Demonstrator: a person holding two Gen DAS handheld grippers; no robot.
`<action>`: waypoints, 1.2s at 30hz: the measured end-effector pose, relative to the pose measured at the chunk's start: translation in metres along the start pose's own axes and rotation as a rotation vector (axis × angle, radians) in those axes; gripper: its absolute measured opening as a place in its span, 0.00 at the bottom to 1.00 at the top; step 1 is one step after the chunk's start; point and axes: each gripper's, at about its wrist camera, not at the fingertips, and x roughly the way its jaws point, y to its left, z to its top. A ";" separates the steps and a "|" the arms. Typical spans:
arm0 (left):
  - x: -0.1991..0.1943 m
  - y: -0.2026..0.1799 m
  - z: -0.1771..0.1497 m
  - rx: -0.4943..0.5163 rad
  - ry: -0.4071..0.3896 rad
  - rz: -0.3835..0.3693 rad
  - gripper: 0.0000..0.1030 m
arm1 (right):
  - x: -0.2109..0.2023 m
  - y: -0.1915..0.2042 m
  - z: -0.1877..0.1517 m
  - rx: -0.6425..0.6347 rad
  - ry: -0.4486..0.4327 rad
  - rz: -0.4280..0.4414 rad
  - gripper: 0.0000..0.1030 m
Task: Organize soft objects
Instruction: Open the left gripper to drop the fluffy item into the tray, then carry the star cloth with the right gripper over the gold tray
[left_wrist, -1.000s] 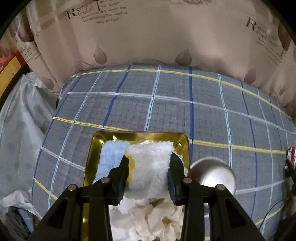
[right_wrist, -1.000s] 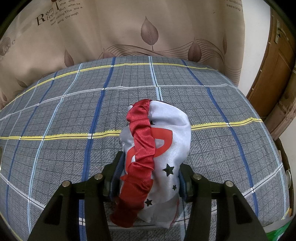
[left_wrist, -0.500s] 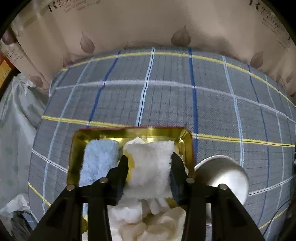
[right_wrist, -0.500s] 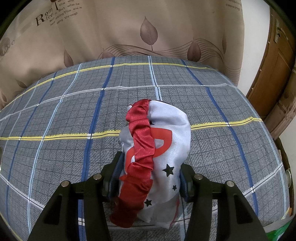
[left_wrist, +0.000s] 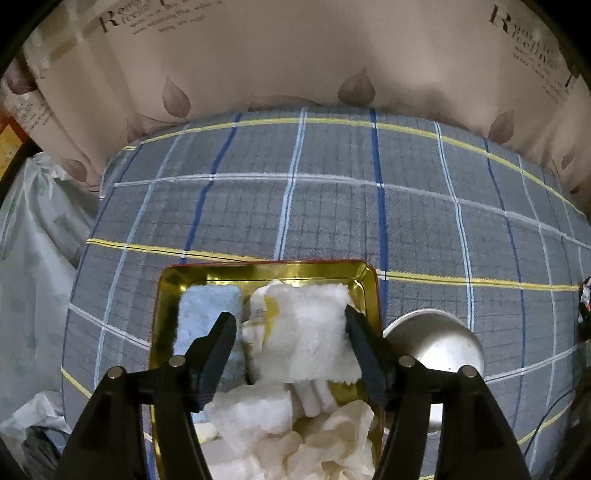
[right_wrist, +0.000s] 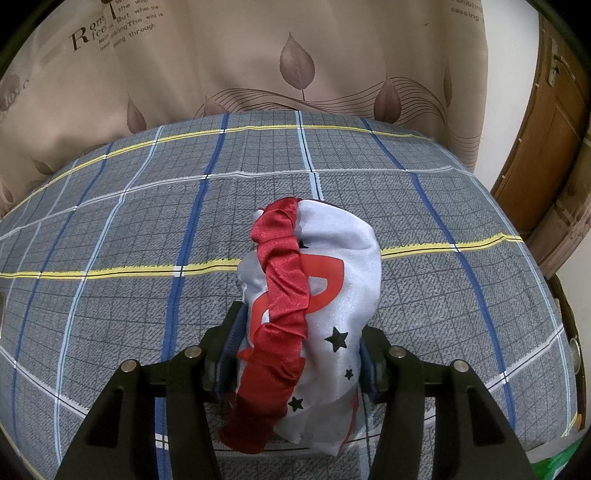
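A gold tray (left_wrist: 162, 295) on the checked cloth holds a folded light blue cloth (left_wrist: 207, 314), a fluffy white cloth (left_wrist: 310, 332) and crumpled white fabric (left_wrist: 295, 435) nearer the camera. My left gripper (left_wrist: 291, 332) hangs over the tray, its jaws opening. The white cloth lies between them; the left pad stands clear of it and the right pad is at its edge. In the right wrist view my right gripper (right_wrist: 299, 350) is shut on a white and red satin bag (right_wrist: 325, 291) with black stars, held over the cloth.
An upturned metal bowl (left_wrist: 436, 347) sits just right of the tray. A beige leaf-print curtain (right_wrist: 295, 55) hangs behind the checked cloth (right_wrist: 110, 258). A wooden door (right_wrist: 554, 147) stands at the right, and plastic bags (left_wrist: 33, 258) lie off the left edge.
The left jaws have spread apart and let go of the white cloth, which now lies in the tray. The right gripper and its bag have not moved.
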 end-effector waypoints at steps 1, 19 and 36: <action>-0.003 0.001 0.000 -0.002 -0.004 -0.004 0.63 | 0.000 0.000 0.000 0.000 0.000 0.000 0.49; -0.087 0.014 -0.063 0.011 -0.169 0.081 0.63 | 0.000 0.002 0.001 0.000 0.000 -0.003 0.50; -0.076 0.081 -0.128 -0.163 -0.178 0.142 0.63 | -0.012 0.028 -0.004 -0.032 0.014 -0.029 0.32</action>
